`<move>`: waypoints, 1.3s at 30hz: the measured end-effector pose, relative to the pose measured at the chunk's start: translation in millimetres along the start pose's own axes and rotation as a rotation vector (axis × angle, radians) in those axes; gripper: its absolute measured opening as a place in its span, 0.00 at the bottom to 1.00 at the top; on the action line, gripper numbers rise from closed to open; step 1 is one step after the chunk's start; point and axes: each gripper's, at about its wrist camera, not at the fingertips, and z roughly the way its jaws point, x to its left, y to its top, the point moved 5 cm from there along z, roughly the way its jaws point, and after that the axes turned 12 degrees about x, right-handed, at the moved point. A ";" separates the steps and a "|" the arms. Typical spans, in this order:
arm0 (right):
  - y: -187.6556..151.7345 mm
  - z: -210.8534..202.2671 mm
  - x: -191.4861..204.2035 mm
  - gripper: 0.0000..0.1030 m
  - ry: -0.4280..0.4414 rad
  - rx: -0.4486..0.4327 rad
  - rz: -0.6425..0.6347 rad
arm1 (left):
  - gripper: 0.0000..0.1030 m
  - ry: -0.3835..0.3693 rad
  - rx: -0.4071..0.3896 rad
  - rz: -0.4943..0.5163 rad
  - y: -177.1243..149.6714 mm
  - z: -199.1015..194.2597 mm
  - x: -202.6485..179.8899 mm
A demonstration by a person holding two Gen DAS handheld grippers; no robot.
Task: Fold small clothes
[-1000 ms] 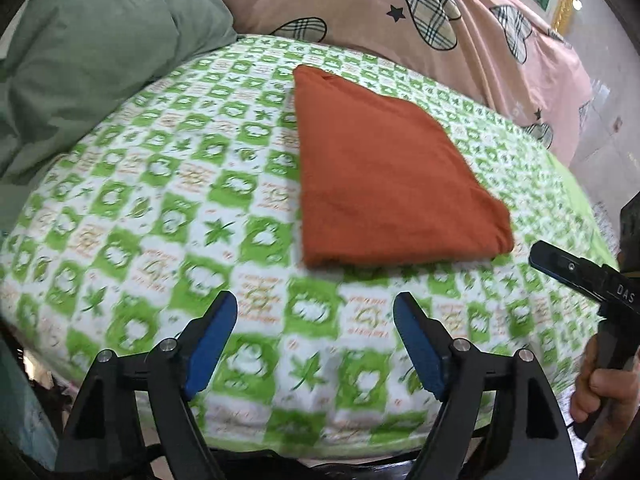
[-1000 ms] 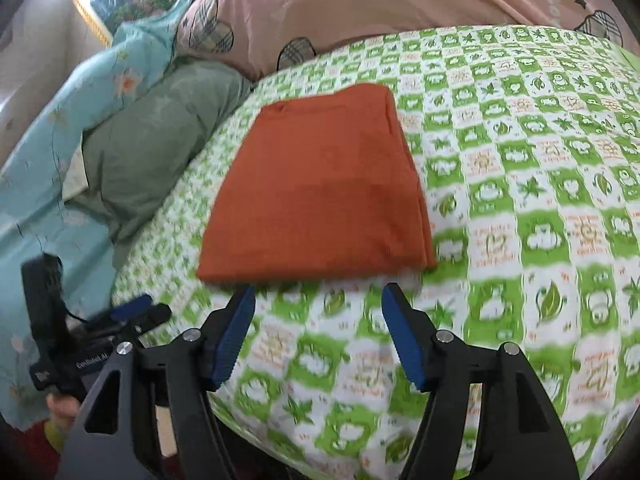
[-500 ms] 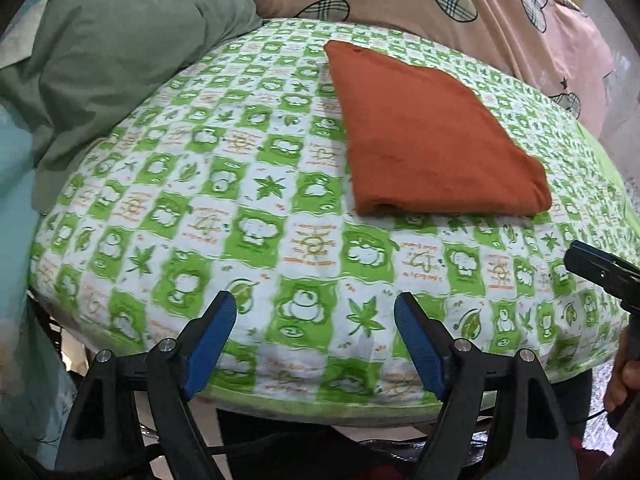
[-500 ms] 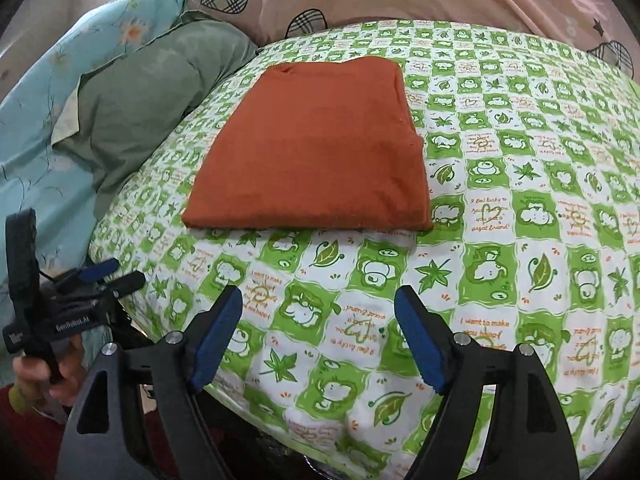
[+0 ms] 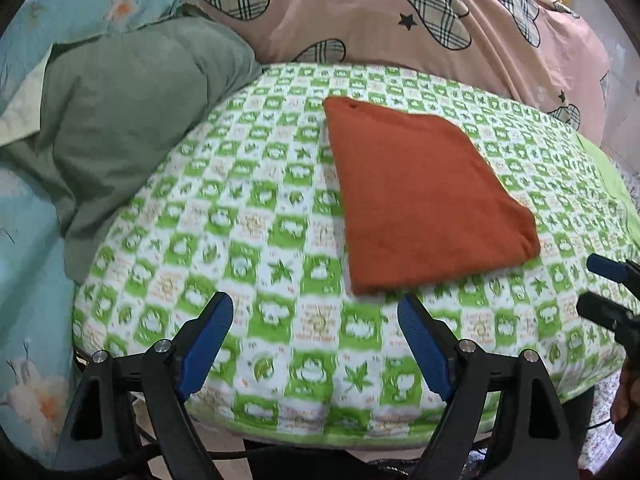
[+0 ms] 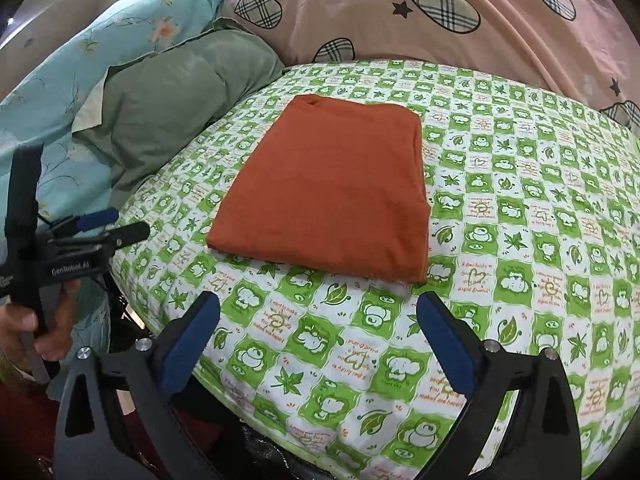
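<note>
Right wrist view: both tongs [image 6: 318, 340] spreading, empty, backed off short of shirt [image 6: 332, 196]; shirt folded flat, fold done.

Left tongs [image 5: 316, 344] also apart.

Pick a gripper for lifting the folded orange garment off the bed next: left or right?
Right, marginally. The right gripper, jaws opening and empty, faces the orange garment's near edge squarely. The left gripper, also empty, sits off its near-left corner.

Folded orange garment [image 5: 424, 204] lies on green-checked cloth [image 5: 256, 240], beyond the opening, empty left tongs [image 5: 314, 344].
</note>
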 end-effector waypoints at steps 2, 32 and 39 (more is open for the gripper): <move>1.1 8.8 -2.2 0.96 0.004 0.015 0.003 | 0.82 0.025 -0.003 0.011 4.3 4.3 -1.6; 57.4 46.3 -10.8 0.96 -0.006 0.058 -0.014 | 0.83 0.086 0.040 0.074 39.9 47.5 -20.1; 58.3 52.0 -13.5 0.96 -0.003 0.068 0.005 | 0.83 0.034 0.028 0.042 45.8 48.0 -14.0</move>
